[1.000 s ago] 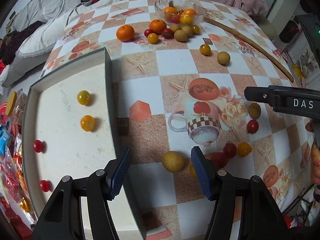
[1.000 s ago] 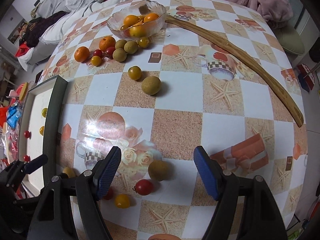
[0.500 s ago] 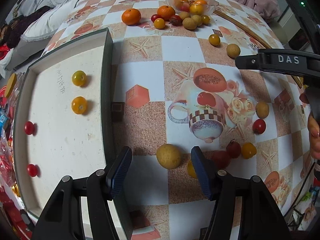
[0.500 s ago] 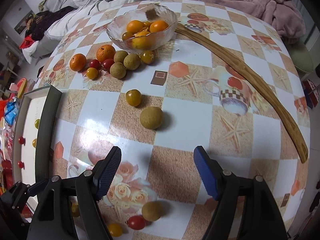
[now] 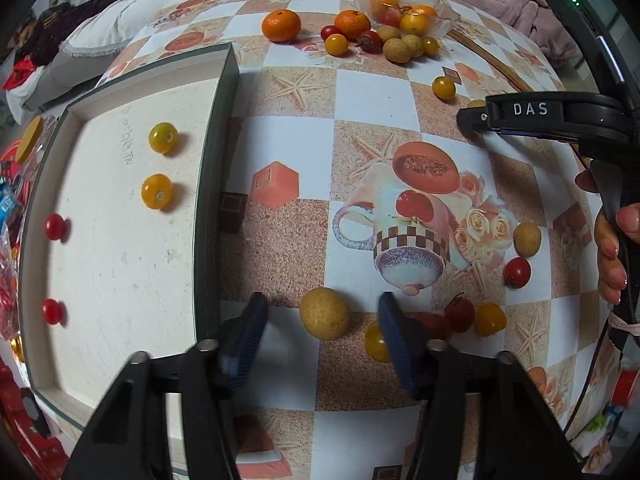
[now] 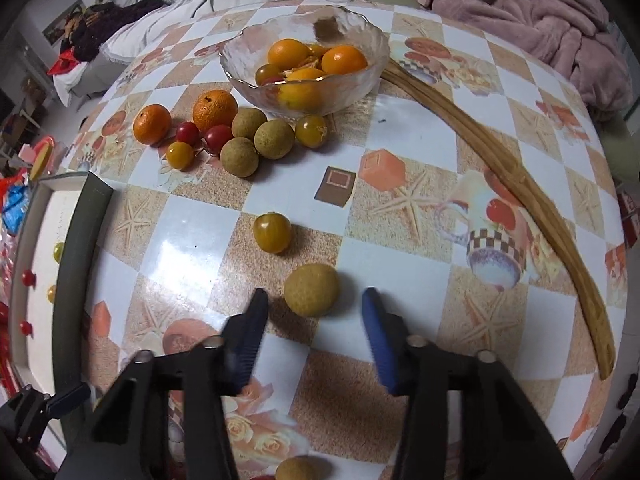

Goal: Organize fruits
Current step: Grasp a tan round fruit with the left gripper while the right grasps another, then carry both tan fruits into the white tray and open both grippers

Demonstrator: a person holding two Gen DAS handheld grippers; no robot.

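Observation:
My left gripper [image 5: 322,322] is open, its blue pads either side of a tan longan [image 5: 325,313] on the table. A white tray [image 5: 120,264] at left holds two yellow tomatoes [image 5: 163,137] and two red tomatoes [image 5: 54,226]. My right gripper [image 6: 314,312] is open around another tan longan [image 6: 311,289], with a yellow tomato [image 6: 272,232] just beyond. A glass bowl [image 6: 360,32] of oranges stands at the back, with loose oranges, longans and tomatoes [image 6: 240,136] beside it.
A long curved wooden stick [image 6: 520,184] lies along the table's right side. More loose fruit [image 5: 488,318] sits right of my left gripper. The right gripper's body [image 5: 560,120] and a hand reach in at right. Bedding and clothes lie beyond the table.
Both grippers have moved forward over the table. Each now has a longan between its open fingers. The right one has advanced from the near cluster toward the bowl.

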